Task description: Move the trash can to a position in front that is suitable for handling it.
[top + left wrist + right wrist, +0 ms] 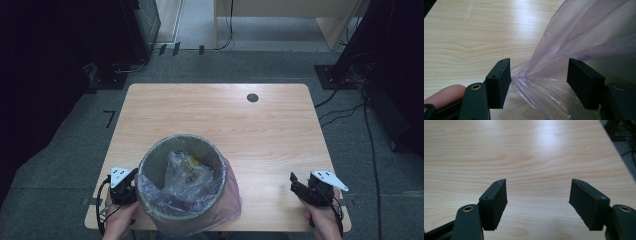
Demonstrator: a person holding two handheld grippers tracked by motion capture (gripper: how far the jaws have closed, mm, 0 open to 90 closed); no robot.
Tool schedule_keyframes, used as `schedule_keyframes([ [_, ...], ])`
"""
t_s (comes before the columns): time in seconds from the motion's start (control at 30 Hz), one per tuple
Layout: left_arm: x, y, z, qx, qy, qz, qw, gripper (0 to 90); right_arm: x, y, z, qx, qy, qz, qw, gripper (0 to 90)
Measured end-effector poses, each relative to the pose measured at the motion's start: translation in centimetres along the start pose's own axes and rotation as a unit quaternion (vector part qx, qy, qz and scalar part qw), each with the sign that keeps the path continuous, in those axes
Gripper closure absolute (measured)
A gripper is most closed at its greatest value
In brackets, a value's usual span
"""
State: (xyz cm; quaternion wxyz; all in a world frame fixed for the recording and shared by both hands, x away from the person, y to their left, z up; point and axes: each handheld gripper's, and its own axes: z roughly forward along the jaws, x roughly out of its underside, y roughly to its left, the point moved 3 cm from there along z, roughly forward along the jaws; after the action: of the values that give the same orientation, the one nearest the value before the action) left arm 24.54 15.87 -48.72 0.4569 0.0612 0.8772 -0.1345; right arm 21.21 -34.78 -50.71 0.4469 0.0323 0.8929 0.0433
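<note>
Gripping that thin purple bin liner (584,32) is where this could slip away from you. The waste bin (181,176) stands at the near edge of the table (215,110), toward its left side, with the liner draped over its rim and down its outside wall, and some crumpled clear plastic and a yellow scrap (190,162) lying inside. Your left tongs (539,75) sit just beside the bin's left flank with the jaws apart; a gathered fold of the liner runs between them, but the pads are not pressing on it. If you close on so little film, it may slide out or tear as you pull, since it looks very thin and slick. Pull sideways rather than upward and the light bin, so close to the table's edge, could tip or skid off toward you.

Your right tongs (537,195) are well apart from the bin, over bare wood near the right corner, jaws wide with nothing between them. With only one side of the liner held, the bag would likely lift lopsided and spill its contents, so bring that hand across first.
</note>
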Motion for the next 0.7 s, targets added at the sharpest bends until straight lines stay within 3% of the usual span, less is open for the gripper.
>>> schedule_keyframes([
  [0.07, 0.0, -0.1, 0.0, -0.004, -0.003, 0.0, 1.0, 35.0, -0.1, 1.7, -0.2, -0.019, -0.006, -0.003, 0.9998, 32.0],
  [0.1, 0.0, -0.2, 0.0, -0.005, -0.002, -0.001, 1.0, 35.0, -0.1, 1.7, -0.2, -0.019, -0.006, -0.003, 0.9998, 32.0],
  [0.3, 0.1, -1.1, 0.2, -0.005, -0.005, -0.002, 1.0, 34.9, 0.0, 5.3, -0.7, -0.063, -0.016, -0.013, 0.9978, 32.9],
  [0.5, 0.5, -2.4, 0.7, 0.001, -0.002, 0.002, 1.0, 33.6, 0.2, 7.4, -1.2, -0.079, -0.018, -0.013, 0.9966, 32.9],
  [0.7, 0.7, -3.6, 1.1, 0.012, 0.001, 0.009, 0.9999, 33.2, 0.5, 8.7, -0.9, -0.088, -0.014, -0.023, 0.9958, 32.8],
])
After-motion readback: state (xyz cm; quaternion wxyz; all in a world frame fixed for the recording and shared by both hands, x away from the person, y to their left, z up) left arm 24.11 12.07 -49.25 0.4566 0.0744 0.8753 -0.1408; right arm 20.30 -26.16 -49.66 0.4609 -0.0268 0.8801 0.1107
